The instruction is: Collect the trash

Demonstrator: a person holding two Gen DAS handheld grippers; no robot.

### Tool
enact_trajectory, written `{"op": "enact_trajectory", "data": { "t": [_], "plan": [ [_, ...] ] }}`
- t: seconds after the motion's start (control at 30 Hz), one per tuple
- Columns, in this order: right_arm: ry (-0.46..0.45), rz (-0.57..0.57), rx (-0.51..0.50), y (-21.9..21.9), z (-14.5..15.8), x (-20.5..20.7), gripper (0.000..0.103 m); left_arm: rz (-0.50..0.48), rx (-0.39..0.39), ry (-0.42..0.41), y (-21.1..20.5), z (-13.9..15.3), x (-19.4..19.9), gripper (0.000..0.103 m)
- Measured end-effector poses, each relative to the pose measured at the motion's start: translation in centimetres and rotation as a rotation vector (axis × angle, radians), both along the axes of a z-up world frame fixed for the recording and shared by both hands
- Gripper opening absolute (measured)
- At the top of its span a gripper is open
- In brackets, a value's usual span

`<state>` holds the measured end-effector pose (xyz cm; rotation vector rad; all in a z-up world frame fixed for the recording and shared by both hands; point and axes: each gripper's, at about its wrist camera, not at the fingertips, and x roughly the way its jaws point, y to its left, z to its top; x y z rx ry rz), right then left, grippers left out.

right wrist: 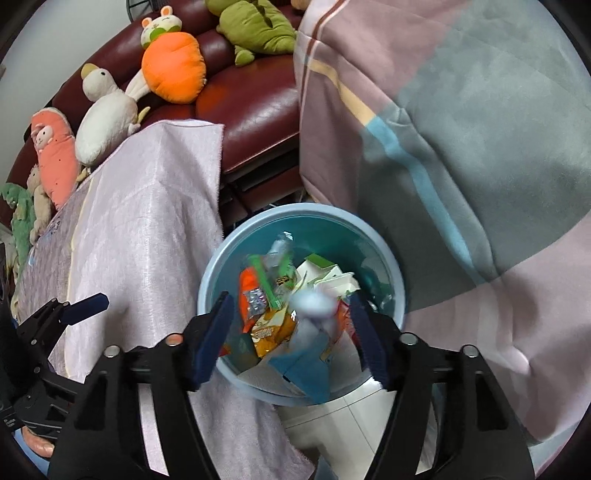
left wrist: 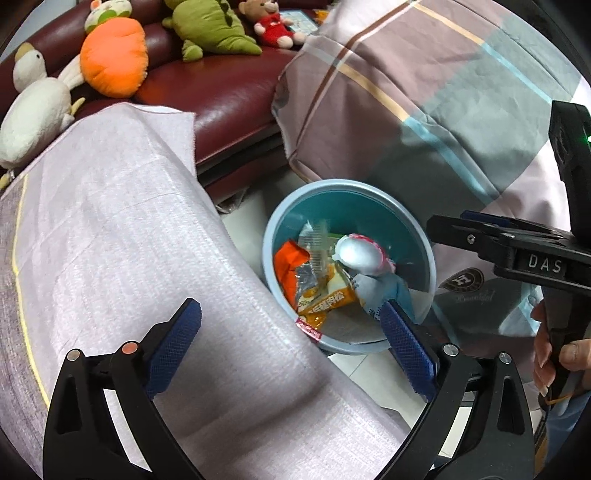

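1. Two blue padded fingers of the left gripper are held wide apart, with nothing pinched between them, over a pale pink woven cloth and the bin's near rim.
2. Spread wide too are the fingers of the right gripper, and nothing is held between them; they are placed right above the round light blue plastic bin.
3. Just past the fingers, the bin is seen on the white tiled floor, between the pink cloth and a big checked pink and grey blanket.
4. Inside the bin, the trash is piled up: a crumpled orange snack wrapper, a yellow snack packet, a blurry white ball-shaped wrapper with a pink edge on top, and a white and green carton.
5. Far back, a dark red leather sofa is seen, and soft toys are laid on it: an orange plush carrot, a white plush duck and a green plush dinosaur.
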<state>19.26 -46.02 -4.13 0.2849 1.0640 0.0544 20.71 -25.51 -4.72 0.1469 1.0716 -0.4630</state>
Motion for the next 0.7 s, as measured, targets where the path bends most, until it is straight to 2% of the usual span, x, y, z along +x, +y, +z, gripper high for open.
{"op": "enact_trajectory", "data": {
  "t": [0.23,0.27,0.5,0.7],
  "plan": [
    [0.017,0.023,-0.001,1.4,0.5,-1.0,0.081,0.020,0.009,0.005,1.7,0.6,-1.1,0.099],
    [0.017,0.027,0.003,1.7,0.6,-1.3,0.084,0.026,0.012,0.000,2.0,0.7,-1.4,0.099],
    [0.014,0.034,-0.003,3.2,1.7,-3.0,0.089,0.068,0.004,-0.039,4.4,2.3,-3.5,0.099],
    [0.000,0.070,-0.055,5.2,3.1,-5.2,0.093,0.097,-0.009,-0.062,6.2,3.6,-5.5,0.099]
  ]
}}
